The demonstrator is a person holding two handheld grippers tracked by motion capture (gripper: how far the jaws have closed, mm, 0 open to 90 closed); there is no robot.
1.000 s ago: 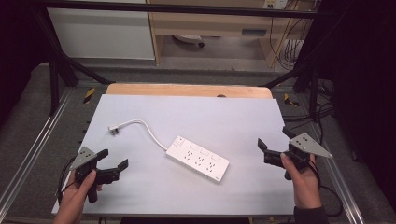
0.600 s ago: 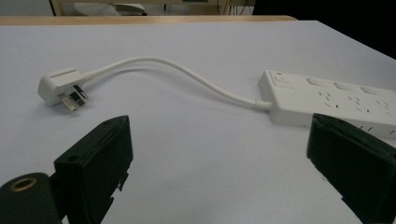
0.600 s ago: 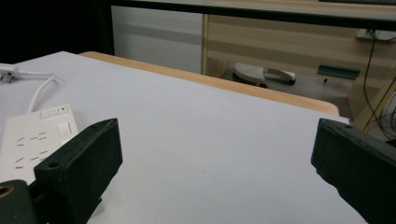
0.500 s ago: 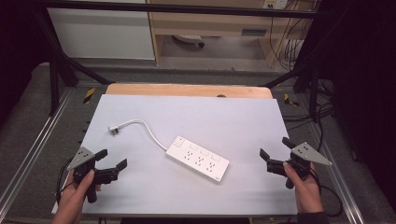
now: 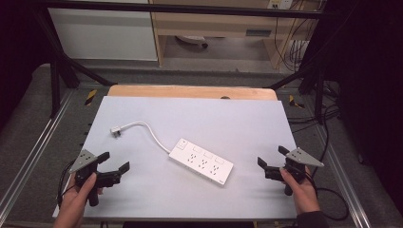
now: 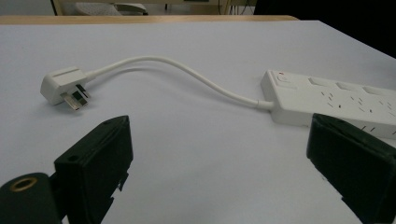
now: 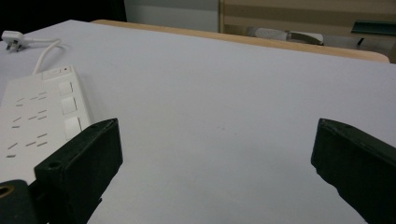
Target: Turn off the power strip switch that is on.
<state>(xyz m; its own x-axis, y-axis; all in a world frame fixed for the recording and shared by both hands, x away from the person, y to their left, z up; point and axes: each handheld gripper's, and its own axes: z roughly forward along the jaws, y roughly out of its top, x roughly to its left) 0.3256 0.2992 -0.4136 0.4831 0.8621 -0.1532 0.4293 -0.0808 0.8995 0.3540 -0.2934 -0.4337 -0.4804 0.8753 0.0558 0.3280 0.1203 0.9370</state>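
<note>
So the white power strip [image 5: 202, 161] sits roughly mid-table, lying flat and angled, switch end toward the far left. Its cord [image 5: 153, 133] curves off from that end to the plug [image 5: 115, 130], which rests on its side near the table's left part, prongs out. The left gripper [image 5: 114, 167] hangs near the front left corner, jaws spread wide with nothing in them, and its own view looks right across at the plug [image 6: 63, 86] and the strip's switch end [image 6: 327, 95]. The right gripper [image 5: 272, 161] is off near the front right, jaws wide open too, empty, with the strip just off to its left.

What could go wrong, as I see it: the strip is a low, smooth slab, so a grab across its top edges might just slide it over the slick surface instead of catching it. Pull on the plug alone and the stiff cord probably drags or spins the strip. Pinch the cord mid-curve and it could squirt out of the jaws. Also both hands are well apart from the thing, so a rushed reach might bump it first.

The table [image 5: 237, 118] is a pale, matte white sheet with a wooden strip [image 5: 190, 91] showing along the far edge. Around it there's a dark metal frame [image 5: 62, 66], grey floor, a light cabinet behind and cables [image 5: 297, 47] hanging at far right.
</note>
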